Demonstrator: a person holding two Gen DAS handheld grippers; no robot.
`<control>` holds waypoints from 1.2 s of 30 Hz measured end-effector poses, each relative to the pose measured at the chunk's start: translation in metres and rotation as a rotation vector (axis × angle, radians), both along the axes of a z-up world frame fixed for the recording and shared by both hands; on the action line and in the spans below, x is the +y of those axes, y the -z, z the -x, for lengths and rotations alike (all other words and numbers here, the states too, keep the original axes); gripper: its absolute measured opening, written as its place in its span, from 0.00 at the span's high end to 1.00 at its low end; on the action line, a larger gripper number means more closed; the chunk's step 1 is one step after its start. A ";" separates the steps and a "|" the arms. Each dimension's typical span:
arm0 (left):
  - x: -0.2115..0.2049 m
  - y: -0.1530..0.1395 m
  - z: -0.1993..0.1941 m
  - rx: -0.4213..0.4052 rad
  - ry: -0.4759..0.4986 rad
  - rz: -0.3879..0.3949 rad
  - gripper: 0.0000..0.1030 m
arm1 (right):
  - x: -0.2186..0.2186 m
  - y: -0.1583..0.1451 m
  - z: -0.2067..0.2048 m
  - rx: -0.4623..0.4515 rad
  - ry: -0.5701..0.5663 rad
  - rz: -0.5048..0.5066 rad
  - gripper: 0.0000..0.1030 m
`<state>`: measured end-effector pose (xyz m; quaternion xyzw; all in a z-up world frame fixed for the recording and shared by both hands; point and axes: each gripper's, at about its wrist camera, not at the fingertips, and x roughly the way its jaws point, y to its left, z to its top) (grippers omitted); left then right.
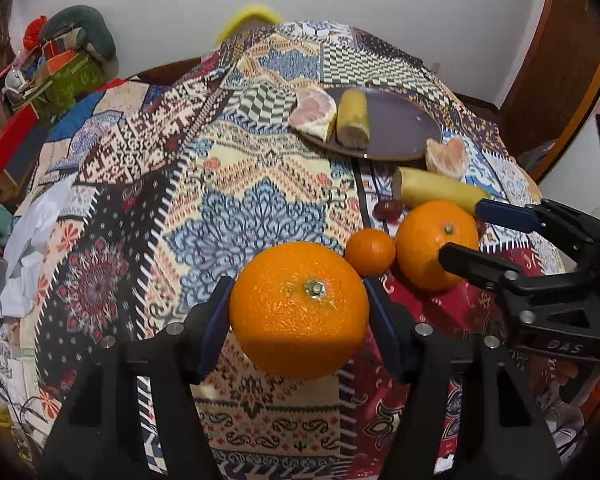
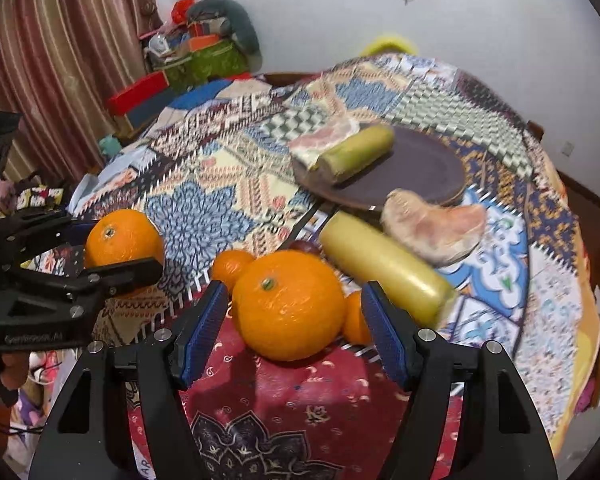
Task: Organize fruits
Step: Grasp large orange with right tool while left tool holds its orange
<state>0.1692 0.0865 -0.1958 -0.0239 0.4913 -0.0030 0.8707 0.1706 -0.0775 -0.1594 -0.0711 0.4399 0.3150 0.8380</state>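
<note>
Large round orange (image 1: 299, 309) pinched in left gripper (image 1: 298, 312), could slip out; right gripper (image 2: 294, 312) gaping around second big orange (image 2: 288, 304), may knock small tangerine (image 2: 231, 266) left

A patchwork tablecloth (image 1: 236, 184) is covering the table. Crumpled white paper (image 1: 28, 248) is lying at its left edge. A striped curtain (image 2: 60, 60) is hanging beyond the far-left corner.

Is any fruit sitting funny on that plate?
Yes. The grapefruit wedge hangs over the left rim of the brown plate, partly off it. A second wedge and a yellow banana piece lie off the plate on the cloth.
</note>
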 end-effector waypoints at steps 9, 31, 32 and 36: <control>0.002 0.004 0.002 0.005 -0.023 0.017 0.38 | 0.012 0.013 0.003 -0.015 -0.030 0.032 0.25; -0.004 -0.013 0.002 -0.035 -0.016 0.021 0.38 | 0.002 0.000 0.005 -0.040 -0.026 0.016 0.36; -0.005 -0.015 0.001 -0.041 -0.015 0.021 0.38 | 0.000 -0.003 0.005 -0.047 -0.021 0.013 0.36; -0.005 -0.021 -0.003 -0.060 -0.016 0.024 0.38 | -0.008 -0.019 0.003 -0.087 -0.004 -0.006 0.36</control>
